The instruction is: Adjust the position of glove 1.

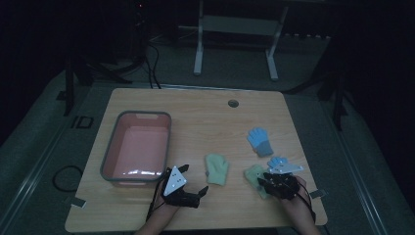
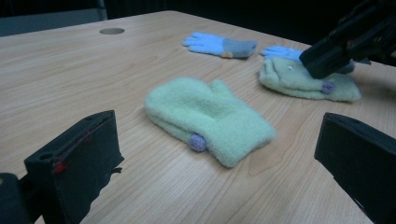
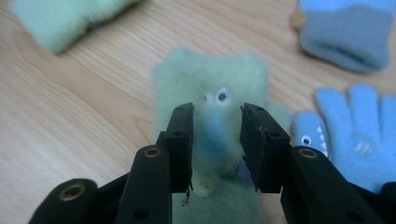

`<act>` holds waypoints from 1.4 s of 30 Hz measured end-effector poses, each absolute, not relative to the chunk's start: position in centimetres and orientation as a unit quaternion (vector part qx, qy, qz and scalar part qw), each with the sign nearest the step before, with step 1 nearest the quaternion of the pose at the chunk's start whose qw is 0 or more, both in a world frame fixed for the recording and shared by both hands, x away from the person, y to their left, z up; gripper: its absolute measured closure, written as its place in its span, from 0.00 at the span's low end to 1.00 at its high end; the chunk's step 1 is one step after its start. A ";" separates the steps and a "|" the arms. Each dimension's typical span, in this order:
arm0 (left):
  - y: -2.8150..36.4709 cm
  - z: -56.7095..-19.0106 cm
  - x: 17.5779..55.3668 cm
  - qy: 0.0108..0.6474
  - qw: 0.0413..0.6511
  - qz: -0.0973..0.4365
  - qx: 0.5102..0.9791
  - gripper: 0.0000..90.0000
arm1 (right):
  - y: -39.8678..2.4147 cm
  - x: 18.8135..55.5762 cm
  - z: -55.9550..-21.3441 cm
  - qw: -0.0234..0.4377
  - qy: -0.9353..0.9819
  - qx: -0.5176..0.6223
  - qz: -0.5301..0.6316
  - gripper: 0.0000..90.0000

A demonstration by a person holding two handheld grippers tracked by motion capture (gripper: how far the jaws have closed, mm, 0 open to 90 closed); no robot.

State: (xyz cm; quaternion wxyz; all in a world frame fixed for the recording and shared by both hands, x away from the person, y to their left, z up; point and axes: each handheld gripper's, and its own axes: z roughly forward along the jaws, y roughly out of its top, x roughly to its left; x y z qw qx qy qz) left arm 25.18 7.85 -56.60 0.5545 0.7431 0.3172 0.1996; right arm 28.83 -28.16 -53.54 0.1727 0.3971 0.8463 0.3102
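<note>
Green mitten (image 3: 210, 93) between narrowed right claw (image 3: 215, 140) jaws; left claw (image 2: 219, 168) wide; pink bin (image 1: 110, 157) empty

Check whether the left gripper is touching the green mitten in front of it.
Apart. The left gripper view shows bare tabletop between the open left gripper and the green mitten.

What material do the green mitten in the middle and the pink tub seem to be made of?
Green mitten: probably fleece or soft knit; its surface looks fuzzy and matte, with thick rounded edges. Pink tub: likely plastic; smooth walls, a grey rim, and a faint shine on its floor.
</note>
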 end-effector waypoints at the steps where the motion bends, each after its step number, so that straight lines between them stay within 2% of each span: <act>1: 7.9 -56.6 25.2 0.317 0.554 0.199 0.743 0.00 | -28.2 28.9 -53.8 0.171 0.846 0.397 0.313 0.71; 4: 7.8 -56.6 25.2 0.317 0.554 0.200 0.743 0.00 | -28.3 29.0 -54.2 0.164 0.846 0.397 0.316 0.81; 5: 7.9 -56.6 25.2 0.317 0.555 0.200 0.743 0.00 | -28.3 29.0 -54.3 0.168 0.847 0.394 0.315 0.90; 10: 7.9 -56.6 25.2 0.319 0.556 0.199 0.742 0.00 | -27.8 28.6 -53.8 0.179 0.839 0.405 0.317 0.97; 20: 7.9 -56.6 25.2 0.322 0.555 0.199 0.741 0.01 | -25.2 28.3 -49.8 0.209 0.814 0.424 0.338 0.97; 25: 7.8 -56.6 25.1 0.317 0.553 0.203 0.744 0.00 | -23.9 29.0 -48.1 0.220 0.778 0.472 0.352 0.97; 32: 7.8 -56.6 25.1 0.312 0.554 0.202 0.744 0.01 | -21.7 29.8 -49.1 0.258 0.762 0.502 0.318 0.97; 42: 7.9 -56.6 25.0 0.315 0.556 0.200 0.742 0.01 | -20.8 30.7 -51.4 0.248 0.738 0.544 0.313 0.97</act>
